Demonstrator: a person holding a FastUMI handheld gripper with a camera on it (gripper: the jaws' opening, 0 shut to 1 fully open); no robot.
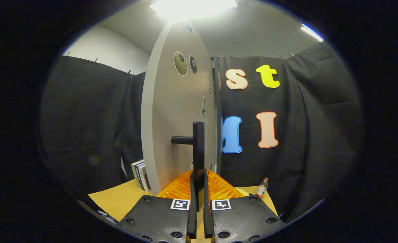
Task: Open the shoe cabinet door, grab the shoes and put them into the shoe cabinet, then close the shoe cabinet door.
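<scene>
The white shoe cabinet door (172, 128) stands just ahead of me, turned so that I look along its face. A black vertical bar handle (198, 145) sticks out from it on a short round post. My gripper (199, 184) is shut on the lower end of this handle, with one finger pressed on each side of the bar. Round stickers sit high on the door face. The inside of the cabinet is hidden behind the door.
A wooden tabletop (118, 199) lies below the door. A few upright books (140, 175) stand left of the door's foot, and a small plastic bottle (262, 187) stands to its right. Black cloth walls close the booth all around.
</scene>
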